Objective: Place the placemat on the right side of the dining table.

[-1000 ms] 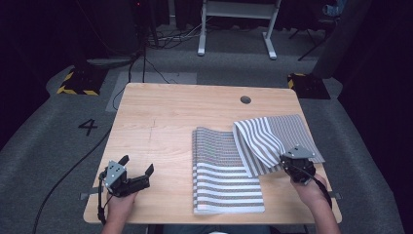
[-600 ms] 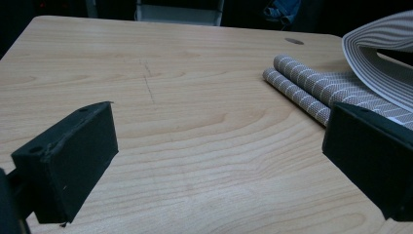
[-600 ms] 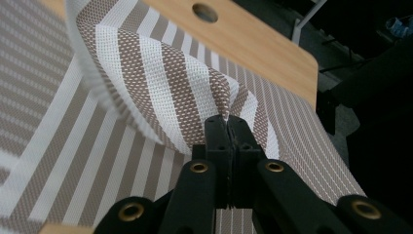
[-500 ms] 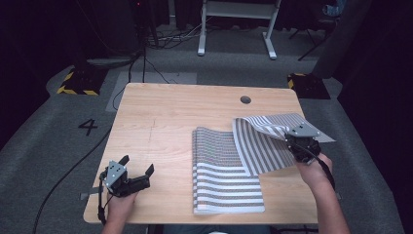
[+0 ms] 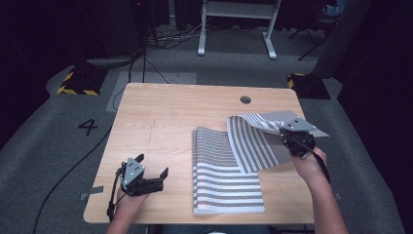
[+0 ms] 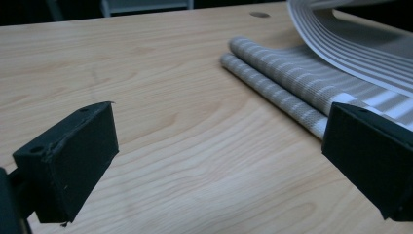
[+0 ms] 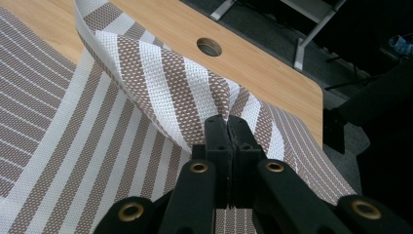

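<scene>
A brown-and-white striped cloth (image 5: 224,180) lies on the right half of the wooden table (image 5: 160,112), with a folded edge along its left side (image 6: 272,83). Its right part (image 5: 255,141) is lifted off the table and curls upward. My right gripper (image 5: 285,130) is shut on the edge of that lifted part; in the right gripper view the jaws (image 7: 227,124) meet on the fabric (image 7: 160,83). My left gripper (image 5: 153,165) is open near the table's front left, just left of the cloth, with bare wood between its jaws (image 6: 214,161).
A round cable hole (image 5: 245,100) sits near the table's back right edge. On the floor behind are a white frame's legs (image 5: 234,29), cables, and two yellow-black striped blocks (image 5: 78,80). A "4" (image 5: 87,126) is marked on the carpet at left.
My right gripper has risen and moved back with the cloth's edge, lifting the flap higher off the table. My left gripper has shifted a little right, toward the cloth.
</scene>
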Motion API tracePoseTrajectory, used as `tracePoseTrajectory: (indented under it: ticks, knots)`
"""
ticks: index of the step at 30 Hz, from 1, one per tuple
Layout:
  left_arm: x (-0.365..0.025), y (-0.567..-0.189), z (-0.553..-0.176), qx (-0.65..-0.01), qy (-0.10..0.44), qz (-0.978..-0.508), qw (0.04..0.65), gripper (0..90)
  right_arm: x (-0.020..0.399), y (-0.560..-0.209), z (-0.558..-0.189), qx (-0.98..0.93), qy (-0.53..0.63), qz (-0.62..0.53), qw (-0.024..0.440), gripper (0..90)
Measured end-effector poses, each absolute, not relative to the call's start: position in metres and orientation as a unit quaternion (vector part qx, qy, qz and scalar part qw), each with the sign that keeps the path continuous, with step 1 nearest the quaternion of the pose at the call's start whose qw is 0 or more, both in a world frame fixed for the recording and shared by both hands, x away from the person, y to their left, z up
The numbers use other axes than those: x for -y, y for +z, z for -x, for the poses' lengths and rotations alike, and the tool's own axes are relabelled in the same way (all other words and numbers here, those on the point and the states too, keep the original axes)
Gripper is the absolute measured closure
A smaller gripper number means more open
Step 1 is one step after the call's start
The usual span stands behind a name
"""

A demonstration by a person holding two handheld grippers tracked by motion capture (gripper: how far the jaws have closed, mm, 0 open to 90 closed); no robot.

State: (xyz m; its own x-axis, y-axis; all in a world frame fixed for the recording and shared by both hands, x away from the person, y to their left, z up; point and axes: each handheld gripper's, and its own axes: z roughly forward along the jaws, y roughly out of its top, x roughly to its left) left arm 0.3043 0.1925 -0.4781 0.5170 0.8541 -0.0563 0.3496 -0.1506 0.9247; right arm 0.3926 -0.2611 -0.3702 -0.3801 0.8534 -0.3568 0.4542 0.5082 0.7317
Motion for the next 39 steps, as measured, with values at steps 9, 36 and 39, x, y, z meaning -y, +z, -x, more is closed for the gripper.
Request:
tracePoseTrajectory:
  ticks: [9,36,39]
  knots:
    - [-0.111,-0.427,-0.336,-0.319,0.217,-0.766,0.514,0.9,0.264,-0.377,-0.383,-0.798,0.279,-0.41,0.342,89.2]
    - [0.071,-0.402,-0.418,-0.086,0.258,-0.864,0.424,16.2,0.259,-0.373,-0.392,-0.807,0.292,-0.416,0.301,88.7]
    - [0.074,-0.406,-0.427,-0.1,0.253,-0.863,0.425,27.0,0.259,-0.373,-0.393,-0.806,0.293,-0.42,0.297,88.7]
